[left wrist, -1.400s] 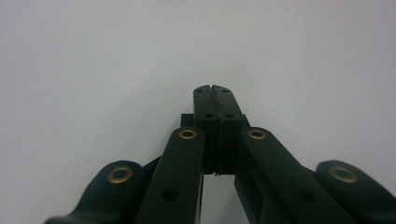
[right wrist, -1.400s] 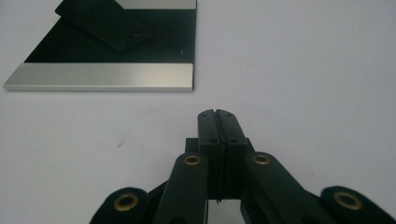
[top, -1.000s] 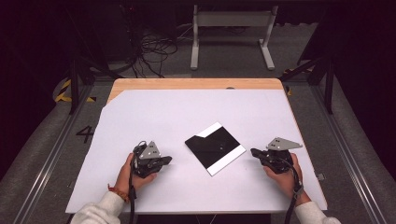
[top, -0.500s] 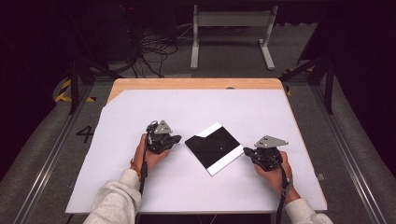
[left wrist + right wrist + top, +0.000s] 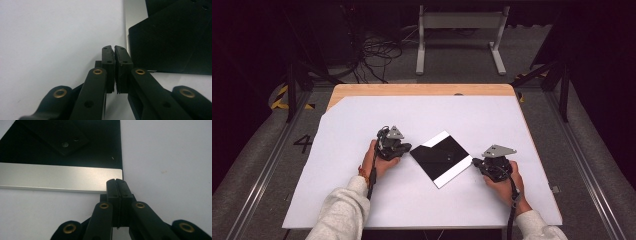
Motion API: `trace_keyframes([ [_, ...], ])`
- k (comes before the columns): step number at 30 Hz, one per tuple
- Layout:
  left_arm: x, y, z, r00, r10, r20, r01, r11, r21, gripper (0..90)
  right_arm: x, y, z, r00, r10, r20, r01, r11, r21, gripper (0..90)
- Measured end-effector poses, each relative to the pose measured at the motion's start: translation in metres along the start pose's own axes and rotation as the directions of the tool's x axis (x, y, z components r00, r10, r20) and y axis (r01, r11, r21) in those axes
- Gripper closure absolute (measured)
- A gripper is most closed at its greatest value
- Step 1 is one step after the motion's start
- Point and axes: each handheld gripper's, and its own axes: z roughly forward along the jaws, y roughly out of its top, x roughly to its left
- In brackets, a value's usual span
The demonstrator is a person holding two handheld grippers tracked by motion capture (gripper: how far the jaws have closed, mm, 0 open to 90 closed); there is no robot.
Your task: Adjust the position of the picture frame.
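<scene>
A flat black square plate (image 5: 443, 157) with pale silver strips along two edges lies turned like a diamond on the white table sheet (image 5: 362, 125). My left gripper (image 5: 408, 148) lies low at the plate's left corner, pointing right. Its pads (image 5: 114, 47) stand together with a hairline slit that has just opened and nothing between them; the plate's dark edge (image 5: 170, 42) is just to their right. My right gripper (image 5: 474, 161) points left at the plate's right corner. Its jaws (image 5: 116, 180) are shut and empty, tips at the end of the silver strip (image 5: 57, 176).
The white sheet covers a wooden table whose bare far edge (image 5: 422, 90) shows at the back. Beyond it on the floor stand a grey metal frame (image 5: 459, 30) and loose cables (image 5: 377, 55). Metal rails (image 5: 267, 165) run along both sides.
My left hand has slid right and forward up to the plate's left corner. My right hand has shifted a little left to the plate's right corner. The plate has not moved.
</scene>
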Motion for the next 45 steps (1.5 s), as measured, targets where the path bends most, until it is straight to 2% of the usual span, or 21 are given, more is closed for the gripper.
trace_keyframes([
  [3,-0.001,0.001,0.001,0.9997,0.011,0.02,-0.011,0.9999,0.002,88.6,-0.002,0.0,0.0,0.9997,0.007,0.022,-0.007,1.0,-0.002,90.0],
  [6,-0.001,0.001,0.001,0.9995,0.017,0.025,-0.017,0.9998,0.003,89.7,-0.002,-0.001,0.001,0.9997,0.015,0.021,-0.014,1.0,-0.011,90.0],
  [8,0.0,0.0,0.0,0.9989,0.012,0.046,-0.012,0.9999,0.004,89.7,-0.002,-0.001,0.002,0.9996,0.008,0.029,-0.007,1.0,-0.01,90.0],
  [14,-0.003,-0.001,-0.005,0.9949,0.047,0.089,-0.05,0.9982,0.032,89.8,-0.005,0.001,0.005,0.9994,0.026,0.022,-0.026,0.999,-0.019,90.0],
  [17,-0.007,-0.004,-0.009,0.9923,0.068,0.103,-0.072,0.9965,0.042,89.8,-0.006,0.003,0.008,0.9997,0.022,0.013,-0.022,1.0,-0.019,90.0],
  [19,-0.01,-0.005,-0.01,0.9914,0.068,0.112,-0.074,0.996,0.05,89.8,-0.005,0.005,0.01,0.9998,0.018,0.005,-0.018,1.0,-0.019,90.0],
  [28,-0.025,-0.013,-0.02,0.9863,0.102,0.13,-0.111,0.9918,0.065,89.8,-0.004,0.01,0.016,0.9998,0.02,0.006,-0.02,1.0,-0.018,90.0],
  [33,-0.033,-0.018,-0.024,0.9863,0.1,0.131,-0.109,0.9917,0.067,89.9,-0.003,0.013,0.019,0.9999,0.013,0.002,-0.013,1.0,-0.017,90.0],
  [38,-0.041,-0.022,-0.028,0.983,0.11,0.147,-0.121,0.9904,0.067,89.9,0.001,0.015,0.021,1.0,-0.001,0.002,0.001,1.0,-0.011,90.0],
  [40,-0.044,-0.024,-0.03,0.983,0.117,0.141,-0.128,0.9896,0.066,89.9,0.003,0.015,0.021,1.0,0.002,-0.001,-0.002,1.0,-0.012,90.0],
  [42,-0.046,-0.025,-0.031,0.9818,0.117,0.149,-0.128,0.9895,0.066,89.9,0.004,0.015,0.022,0.9996,0.024,-0.012,-0.024,0.999,-0.02,90.0],
  [45,-0.05,-0.028,-0.034,0.979,0.132,0.155,-0.143,0.9877,0.063,89.9,0.006,0.017,0.023,0.9997,0.02,-0.014,-0.02,1.0,-0.016,90.0],
])
